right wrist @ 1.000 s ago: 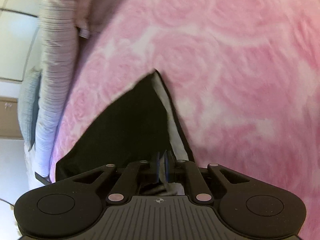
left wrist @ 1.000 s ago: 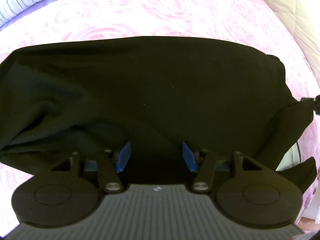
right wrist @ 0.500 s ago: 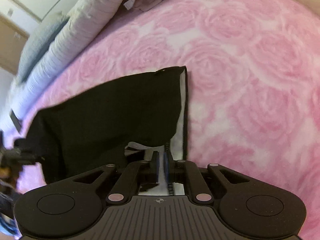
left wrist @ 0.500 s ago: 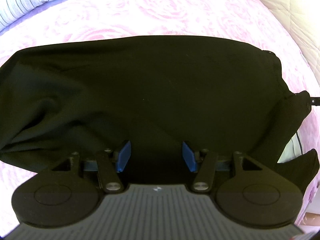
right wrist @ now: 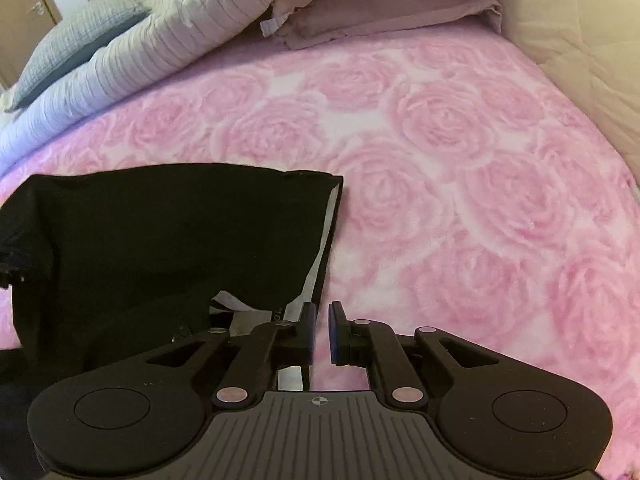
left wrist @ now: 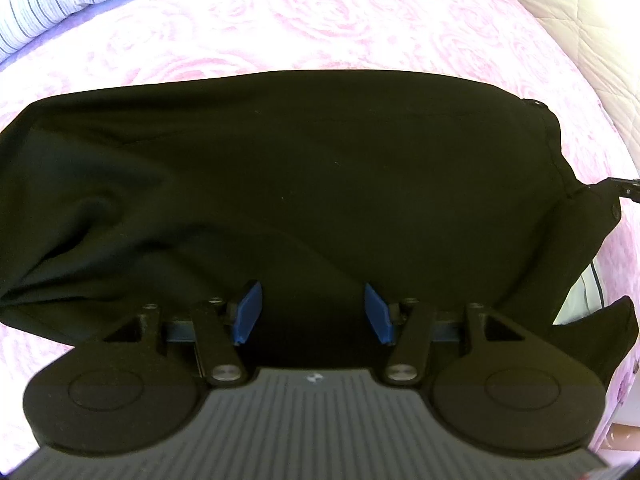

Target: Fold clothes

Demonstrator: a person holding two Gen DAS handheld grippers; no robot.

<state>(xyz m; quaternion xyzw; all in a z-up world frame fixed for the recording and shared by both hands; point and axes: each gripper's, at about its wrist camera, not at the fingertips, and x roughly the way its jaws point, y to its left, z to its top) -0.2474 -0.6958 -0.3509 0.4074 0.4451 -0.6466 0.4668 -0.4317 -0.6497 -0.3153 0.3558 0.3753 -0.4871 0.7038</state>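
A black garment (left wrist: 300, 168) lies spread across the pink rose bedspread (left wrist: 280, 20), creased at its left end. My left gripper (left wrist: 312, 312) hovers over its near edge, blue pads apart, dark cloth below them and nothing pinched. In the right wrist view the garment (right wrist: 180, 232) lies to the left, its white-lined edge running down to my right gripper (right wrist: 322, 330). That gripper is shut on the edge, and only a thin slit shows between its pads. In the left wrist view, the right gripper (left wrist: 626, 188) meets a raised corner of the garment.
Striped bedding (right wrist: 120, 56) and pillows (right wrist: 380, 4) are piled along the far side of the bed. A cream quilted cover (right wrist: 580, 40) rises at the right. Bare pink bedspread (right wrist: 480, 200) stretches to the right of the garment.
The right gripper has rolled and lifted a little, so the garment now lies level at its left instead of hanging slanted. The left gripper has stayed put.
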